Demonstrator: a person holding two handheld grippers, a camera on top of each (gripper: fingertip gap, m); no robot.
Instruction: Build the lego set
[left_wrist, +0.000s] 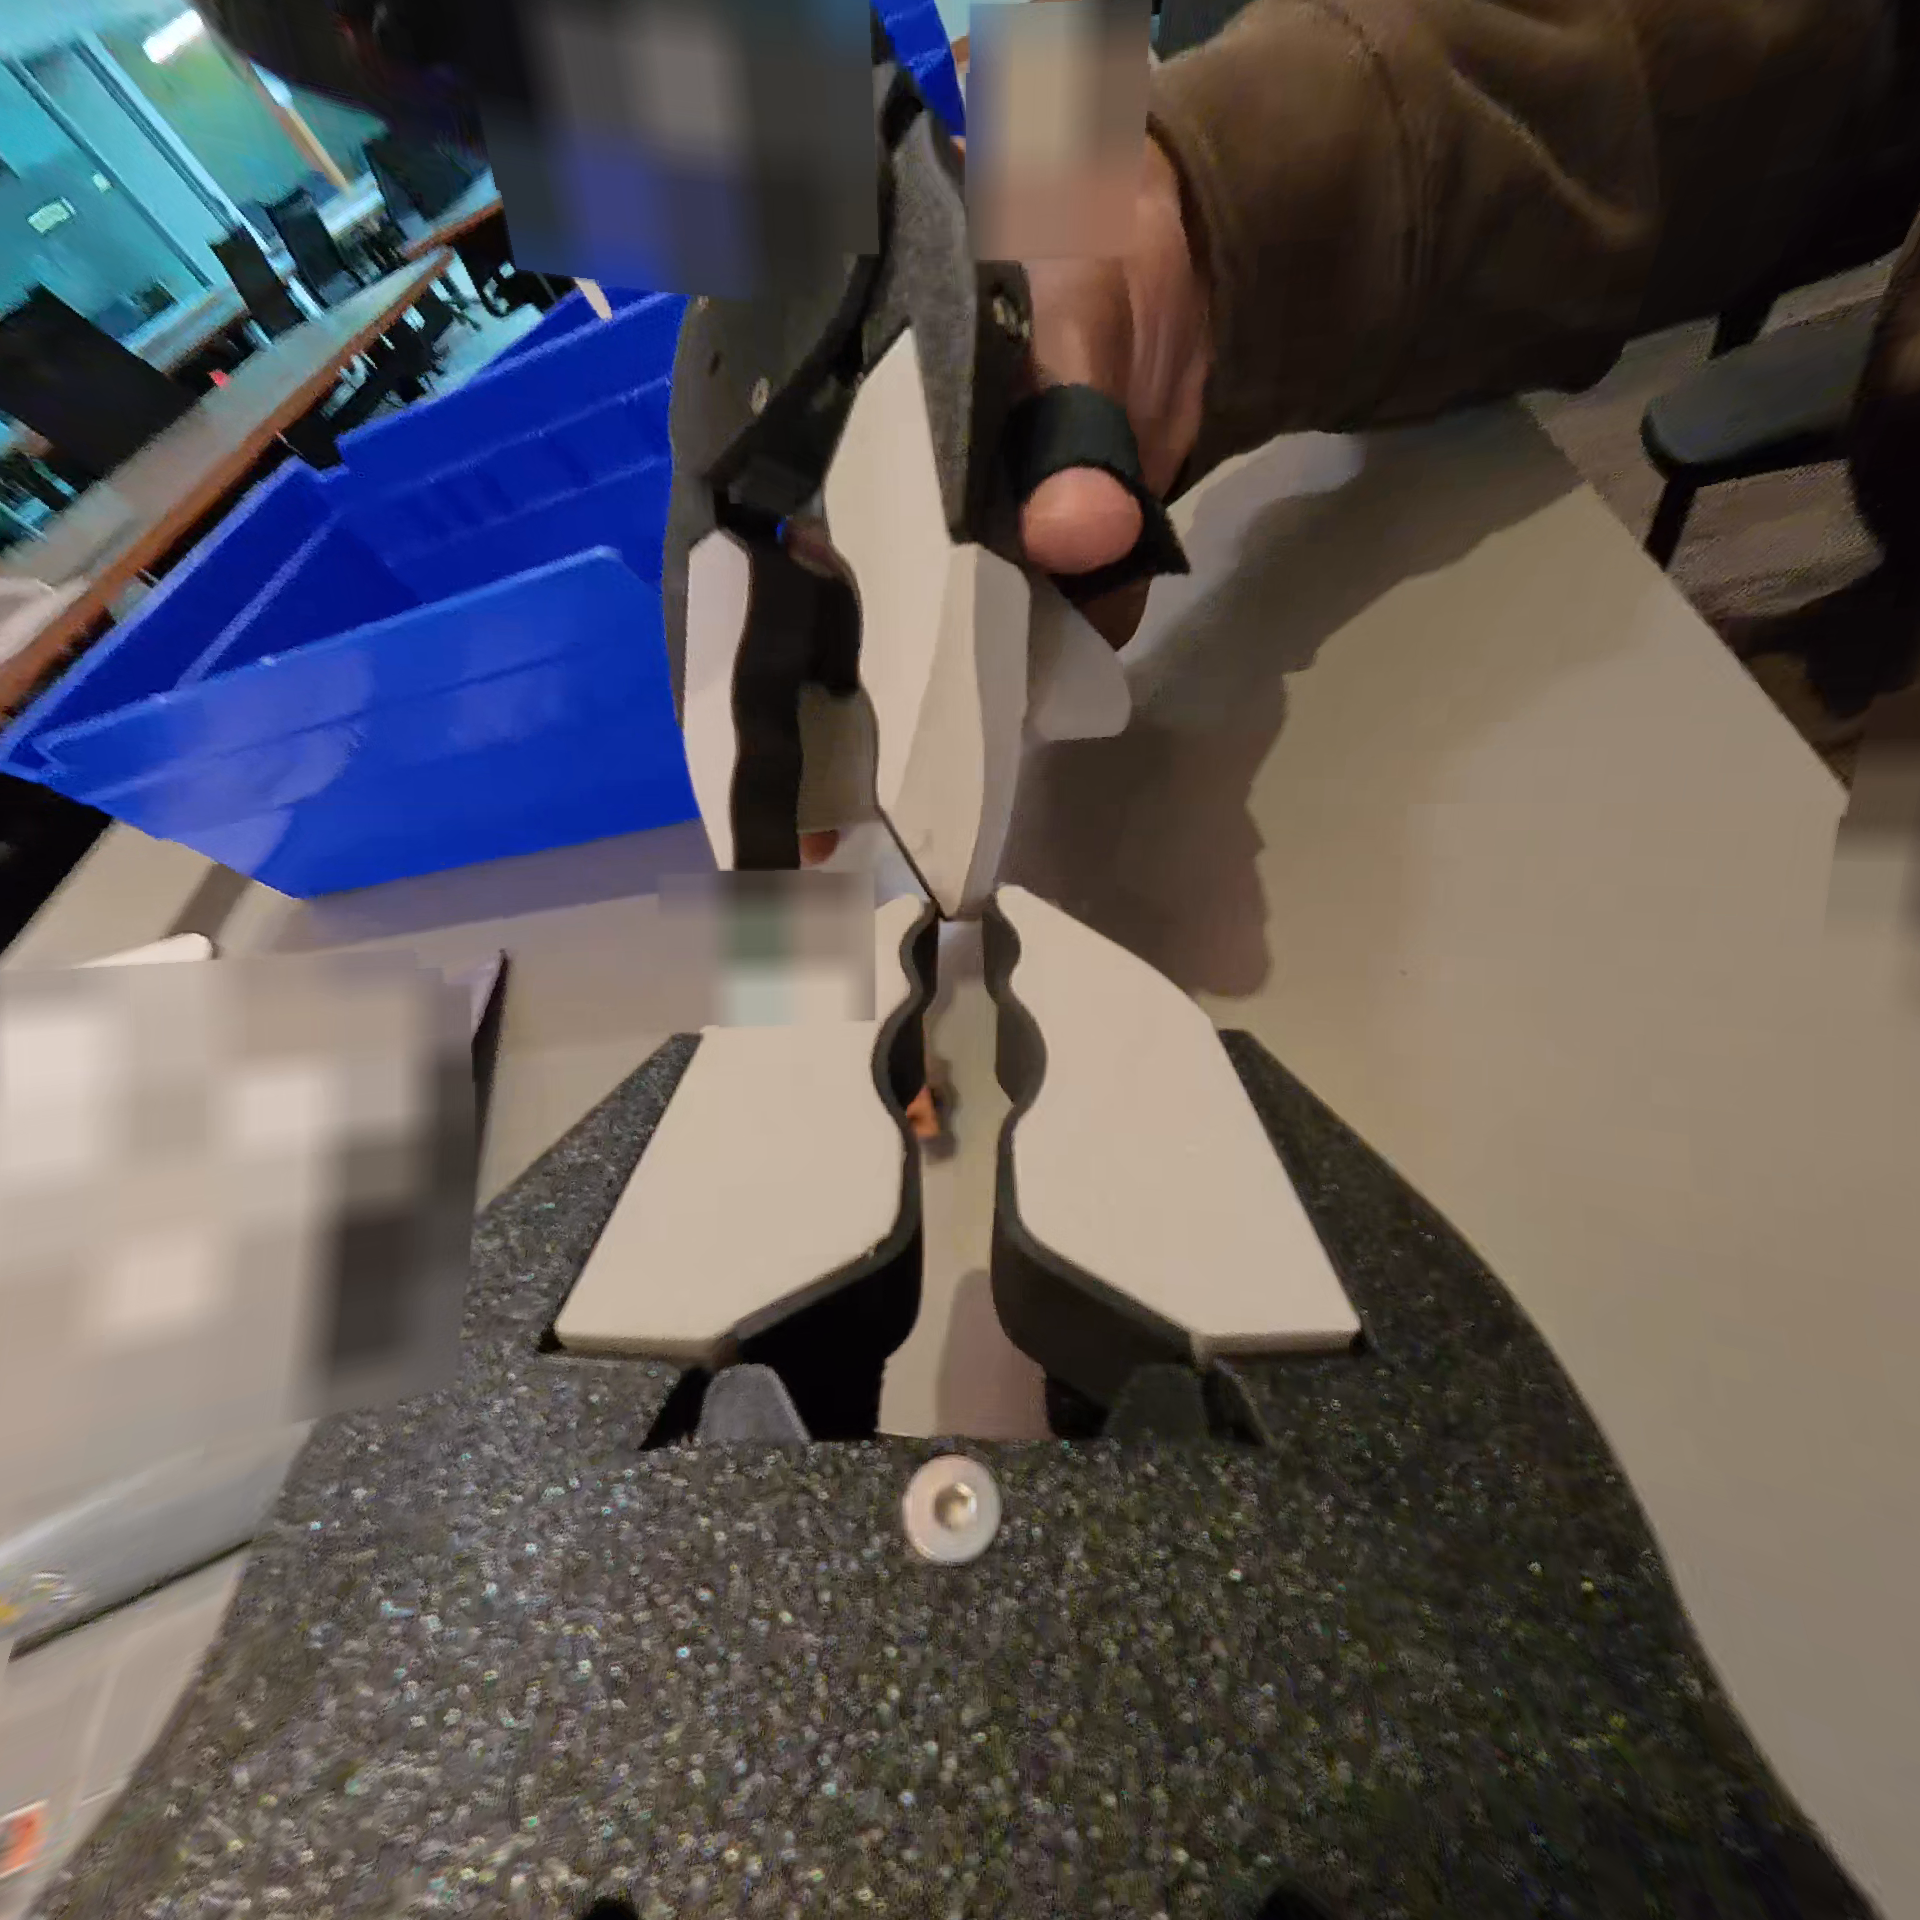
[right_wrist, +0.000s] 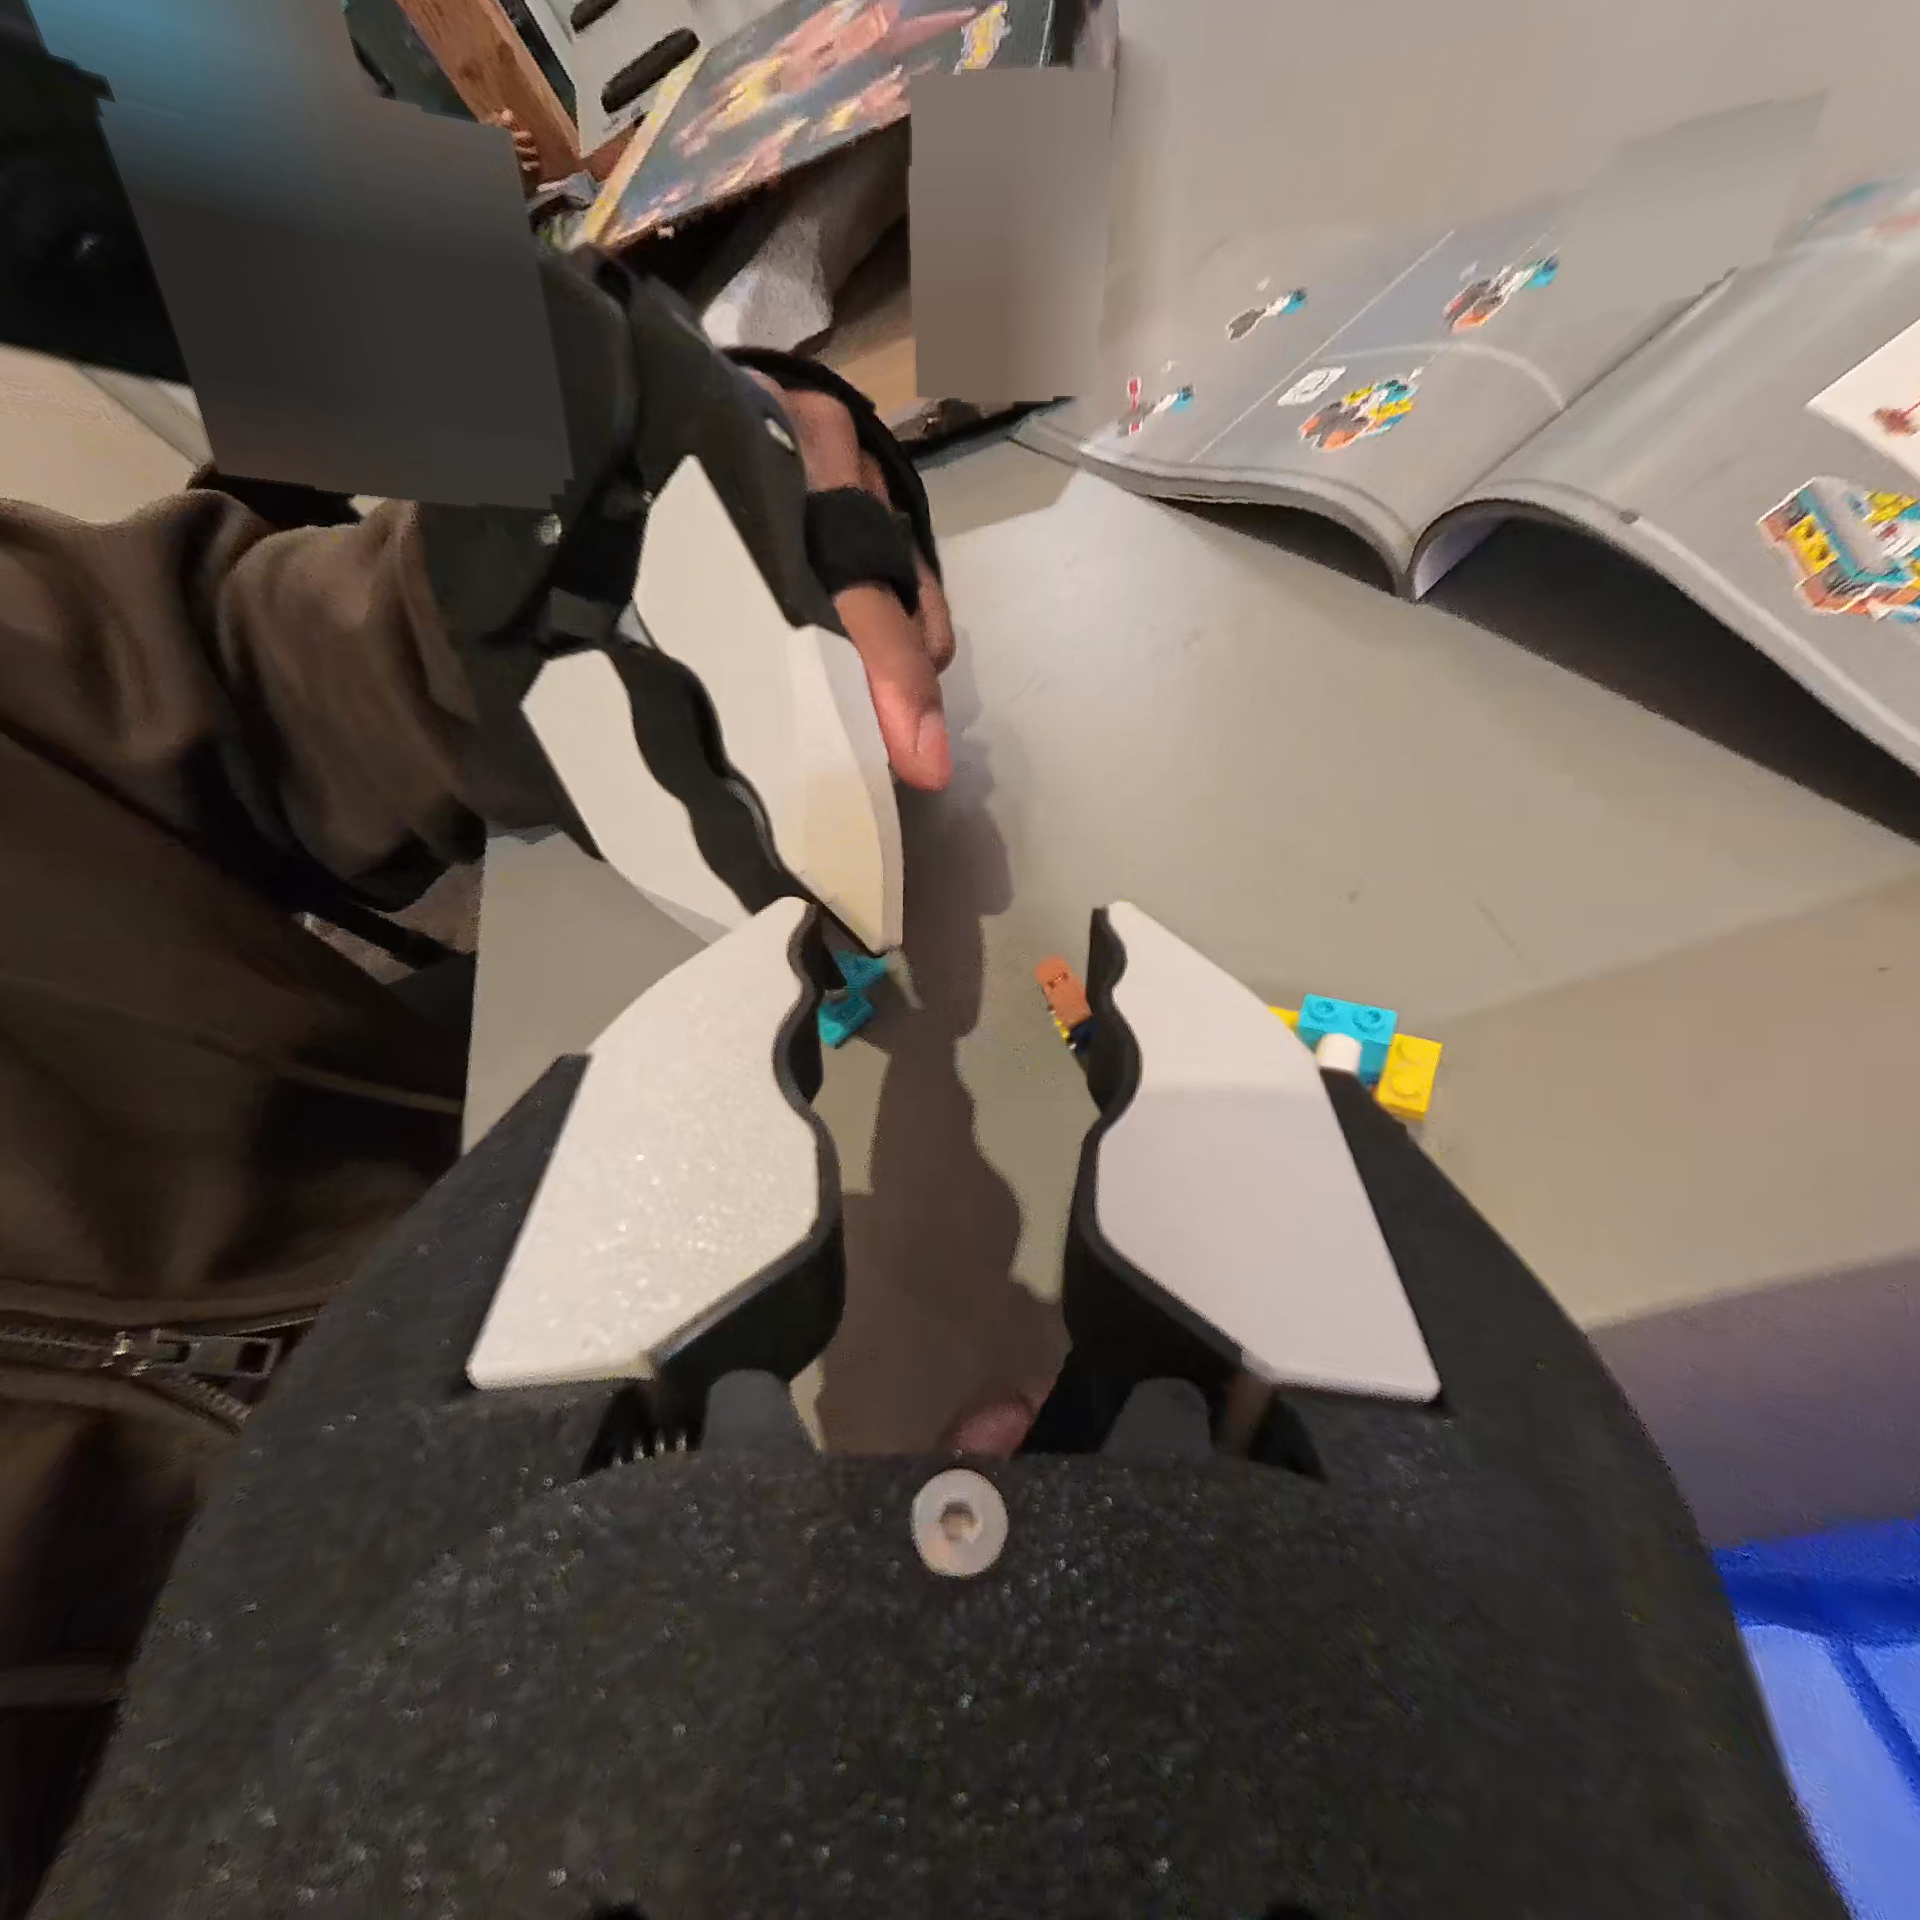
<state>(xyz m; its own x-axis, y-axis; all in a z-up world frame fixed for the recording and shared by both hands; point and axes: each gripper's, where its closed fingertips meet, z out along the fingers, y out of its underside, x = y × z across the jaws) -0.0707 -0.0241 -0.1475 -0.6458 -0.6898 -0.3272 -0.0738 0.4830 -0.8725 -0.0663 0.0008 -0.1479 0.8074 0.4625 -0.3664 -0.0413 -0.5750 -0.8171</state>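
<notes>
The left gripper (left_wrist: 961, 925) rises from the bottom centre of its own view with its fingers drawn close, only a narrow wavy slit between them. In the right wrist view it comes down from the upper left, its tips on a small teal piece (right_wrist: 847, 1003) lying on the grey worktop (right_wrist: 1351, 779) just left of centre. I cannot tell whether the fingers pinch that piece or only touch it. The right gripper (right_wrist: 956, 925) fills the lower half of its view, fingers spread wide apart with nothing between them. A small brown piece (right_wrist: 1062, 987) lies just beside the tip of its right-hand finger. A cluster of teal, white and yellow bricks (right_wrist: 1356, 1044) sits on the worktop at centre right, partly behind that finger. An open instruction booklet (right_wrist: 1558, 416) lies in the upper right, and a printed box (right_wrist: 790, 94) leans at the top centre. A hand (right_wrist: 894, 644) in a brown sleeve holds the left gripper. Blue bins (left_wrist: 416, 623) stand at the left of the left wrist view.
</notes>
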